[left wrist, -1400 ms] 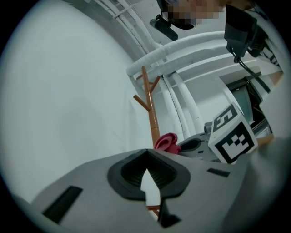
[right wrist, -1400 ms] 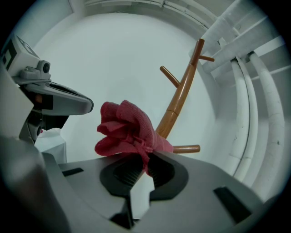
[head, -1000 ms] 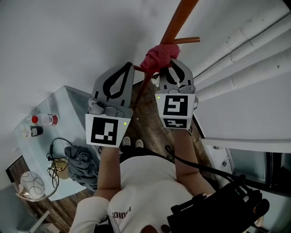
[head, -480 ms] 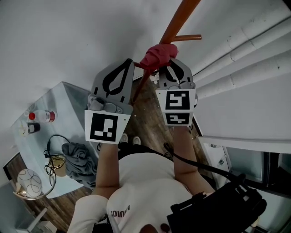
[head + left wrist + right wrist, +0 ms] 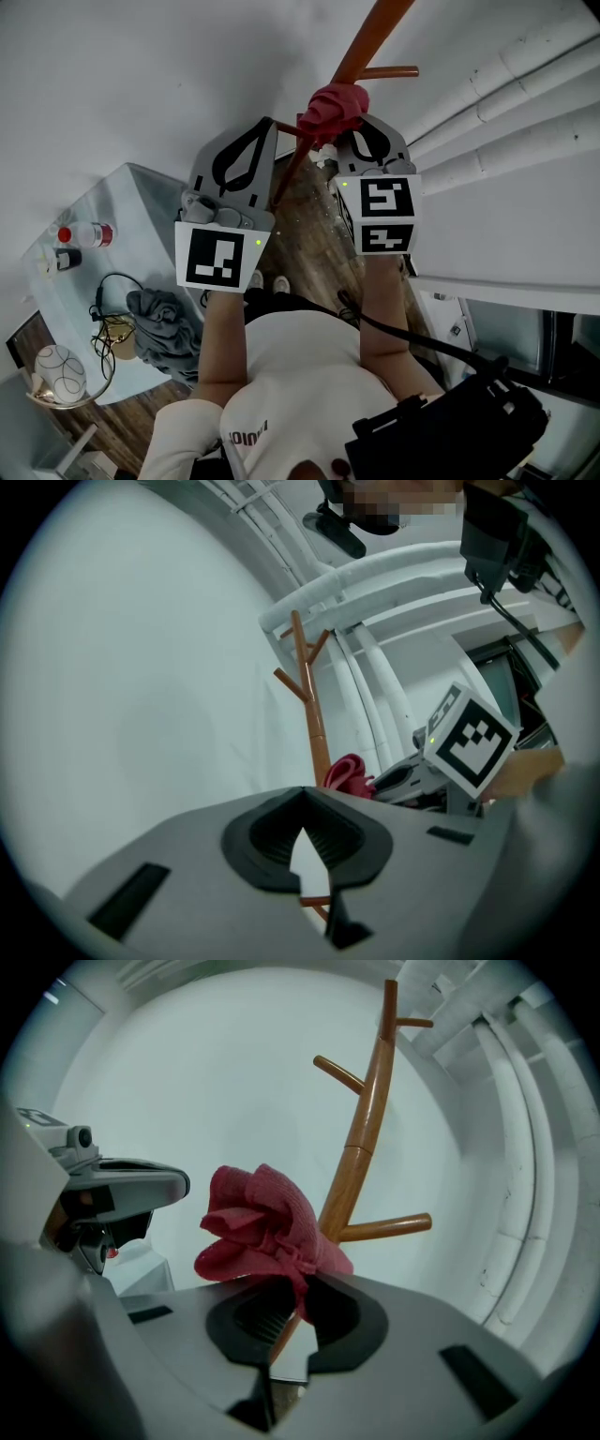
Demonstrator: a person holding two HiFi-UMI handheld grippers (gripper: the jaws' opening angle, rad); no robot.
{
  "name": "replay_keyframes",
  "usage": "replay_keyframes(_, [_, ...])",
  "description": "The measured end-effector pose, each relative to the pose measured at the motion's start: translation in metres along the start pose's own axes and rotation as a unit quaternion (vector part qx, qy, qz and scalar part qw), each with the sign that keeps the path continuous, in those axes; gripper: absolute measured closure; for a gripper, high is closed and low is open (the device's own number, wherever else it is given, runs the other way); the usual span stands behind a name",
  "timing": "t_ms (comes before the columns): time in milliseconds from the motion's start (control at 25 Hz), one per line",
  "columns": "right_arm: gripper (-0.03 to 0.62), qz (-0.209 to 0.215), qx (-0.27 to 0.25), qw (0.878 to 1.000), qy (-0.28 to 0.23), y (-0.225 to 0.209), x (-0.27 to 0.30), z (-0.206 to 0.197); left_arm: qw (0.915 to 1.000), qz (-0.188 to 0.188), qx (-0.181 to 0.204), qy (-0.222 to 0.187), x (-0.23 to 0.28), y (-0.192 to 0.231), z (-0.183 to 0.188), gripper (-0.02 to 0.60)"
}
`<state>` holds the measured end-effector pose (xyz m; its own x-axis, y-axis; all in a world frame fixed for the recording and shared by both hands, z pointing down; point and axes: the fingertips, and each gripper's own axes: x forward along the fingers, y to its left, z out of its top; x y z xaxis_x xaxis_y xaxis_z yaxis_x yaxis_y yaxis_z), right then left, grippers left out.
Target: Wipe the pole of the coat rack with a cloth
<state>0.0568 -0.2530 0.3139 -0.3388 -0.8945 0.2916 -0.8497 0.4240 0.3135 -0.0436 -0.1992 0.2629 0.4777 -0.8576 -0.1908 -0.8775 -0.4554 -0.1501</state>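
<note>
Right gripper (image 5: pixel 289 1290): you are pinching the bunched red cloth (image 5: pixel 255 1215), seemingly against the coat rack pole (image 5: pixel 362 1143) beside a peg (image 5: pixel 389 1229). Left gripper (image 5: pixel 302 797): jaws pressed together, empty, left of the pole. Wiping likely under way; next, slide the cloth along the pole.

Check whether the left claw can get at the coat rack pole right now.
Probably yes. The left claw sits right beside the pole, nothing between them; the right claw grips the red cloth on the pole's other side. Left jaws are shut, so they'd need opening first.
</note>
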Motion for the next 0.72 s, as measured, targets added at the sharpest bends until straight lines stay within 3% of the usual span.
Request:
replay_keyframes(320, [0.548,-0.003,0.019,1.000,0.000,-0.010,-0.007,0.000,1.0000,0.006,-0.004,0.005,-0.002,-0.001,-0.003,0.569])
replay_keyframes(720, [0.547,0.040,0.034,0.998,0.035,0.002,0.002,-0.009,0.9998,0.010,-0.002,0.016,-0.008,0.000,-0.010,0.569])
